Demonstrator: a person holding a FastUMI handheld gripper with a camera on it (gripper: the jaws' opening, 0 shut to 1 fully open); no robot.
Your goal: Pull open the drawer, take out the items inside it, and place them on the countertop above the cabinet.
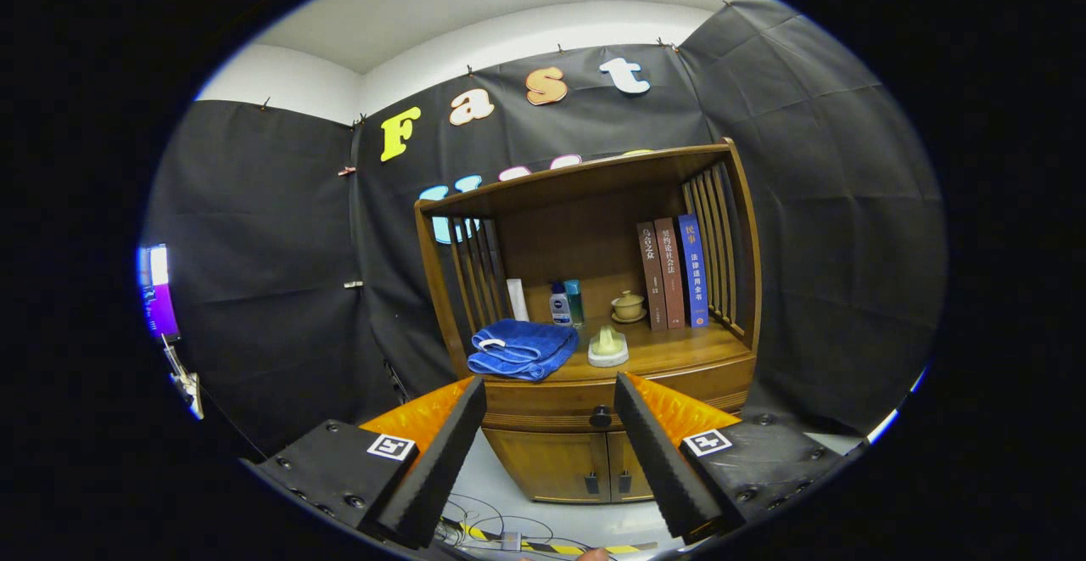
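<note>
Blue towel (522, 349) tops the cabinet (594, 289) beyond the open, empty tool (550, 391).

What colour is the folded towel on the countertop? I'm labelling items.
Blue; the towel shows in the gripper view, beyond the open claw.

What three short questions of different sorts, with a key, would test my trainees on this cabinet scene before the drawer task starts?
1. True or false: the drawer is already pulled open.
2. Which lies nearest the blue towel on the countertop? A the books B the soap dish C the lidded cup
3. Fill in: the gripper is ____, with the drawer knob seen between its fingers, beyond them.

Key: 1 false: its front sits flush with the cabinet. 2 B: the soap dish sits just beside the towel; the books and lidded cup stand further back. 3 open.
</note>
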